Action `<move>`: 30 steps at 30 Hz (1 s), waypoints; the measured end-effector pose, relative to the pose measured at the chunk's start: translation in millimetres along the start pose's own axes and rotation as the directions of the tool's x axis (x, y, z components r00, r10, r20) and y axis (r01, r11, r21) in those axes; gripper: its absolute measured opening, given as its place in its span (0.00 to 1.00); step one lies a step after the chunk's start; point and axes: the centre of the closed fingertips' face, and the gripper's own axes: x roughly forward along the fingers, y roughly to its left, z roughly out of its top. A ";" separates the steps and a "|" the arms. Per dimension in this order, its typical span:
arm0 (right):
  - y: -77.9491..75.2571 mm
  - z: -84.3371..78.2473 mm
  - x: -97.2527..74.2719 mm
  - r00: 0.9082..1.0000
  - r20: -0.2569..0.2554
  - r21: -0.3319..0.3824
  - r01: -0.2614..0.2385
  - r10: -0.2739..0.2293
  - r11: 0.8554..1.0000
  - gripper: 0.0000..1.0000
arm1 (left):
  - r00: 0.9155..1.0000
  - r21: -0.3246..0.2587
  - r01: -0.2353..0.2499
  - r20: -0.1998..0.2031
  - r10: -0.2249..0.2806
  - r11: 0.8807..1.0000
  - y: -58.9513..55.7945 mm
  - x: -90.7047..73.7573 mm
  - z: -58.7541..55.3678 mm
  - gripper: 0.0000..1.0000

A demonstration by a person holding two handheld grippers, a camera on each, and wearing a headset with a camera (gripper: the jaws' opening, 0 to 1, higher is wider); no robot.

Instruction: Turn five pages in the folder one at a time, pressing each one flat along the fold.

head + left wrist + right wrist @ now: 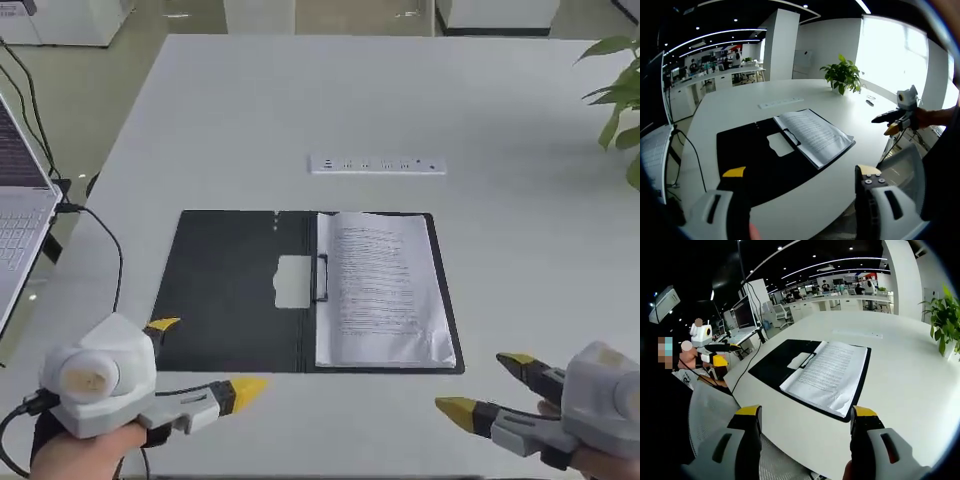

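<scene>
The left tool (205,356) and right tool (487,385) hang spread, empty. The pages (385,290) in the folder (230,290) look thin, limp; pinch one lightly at its curled free corner.

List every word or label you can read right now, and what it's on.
No text is readable.
Paper stack in the folder: printed lines, too small to read.
Laptop screen: text blurred.
Power strip: markings too small.

On the white table (520,260), a power strip (377,165) lies mid-table, a laptop (18,215) at its left edge, a plant (618,100) at its right.
</scene>
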 end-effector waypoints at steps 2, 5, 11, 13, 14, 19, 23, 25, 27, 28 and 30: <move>-0.4 -0.2 0.0 1.000 0.000 0.000 0.001 -0.001 1.000 0.71 | 1.000 -0.005 0.002 -0.001 -0.002 1.000 -0.3 0.3 -0.6 0.87; -1.4 0.0 -0.3 1.000 0.001 0.002 0.004 -0.004 1.000 0.71 | 1.000 -0.006 0.003 0.000 -0.003 1.000 -0.5 0.8 -0.8 0.87; -2.7 0.4 -0.6 1.000 0.003 0.005 0.006 -0.006 1.000 0.71 | 1.000 -0.007 0.004 0.000 -0.004 1.000 -0.7 1.8 -0.4 0.87; -2.7 0.0 -0.4 1.000 0.001 0.006 0.007 -0.007 1.000 0.71 | 1.000 -0.006 0.005 0.001 -0.005 1.000 -0.9 2.0 0.1 0.88; -2.6 -0.1 -0.4 1.000 0.001 0.005 0.007 -0.007 1.000 0.71 | 1.000 -0.006 0.004 0.002 -0.004 1.000 -0.6 2.0 0.2 0.88; -2.9 0.0 -0.4 1.000 0.001 0.006 0.007 -0.007 1.000 0.71 | 1.000 -0.008 0.000 0.004 0.000 1.000 0.9 1.5 0.9 0.88; -3.3 -0.1 -0.6 1.000 0.000 0.006 0.008 -0.008 1.000 0.71 | 1.000 -0.009 -0.002 0.003 0.002 1.000 2.0 1.2 0.1 0.88; -3.2 0.3 -0.6 1.000 0.002 0.007 0.008 -0.008 1.000 0.71 | 1.000 -0.010 -0.002 0.005 0.002 1.000 2.0 1.1 0.3 0.88; -2.8 0.7 -0.6 1.000 0.003 0.005 0.007 -0.007 1.000 0.71 | 1.000 -0.009 -0.003 0.004 0.003 1.000 1.9 1.0 0.3 0.88; -2.6 0.9 -0.6 1.000 0.003 0.004 0.007 -0.007 1.000 0.71 | 1.000 -0.008 -0.003 0.004 0.003 1.000 1.8 1.0 0.3 0.88; -1.9 1.1 0.0 1.000 0.002 0.001 0.006 -0.006 1.000 0.71 | 1.000 -0.006 -0.001 0.006 0.001 1.000 1.4 0.4 1.0 0.88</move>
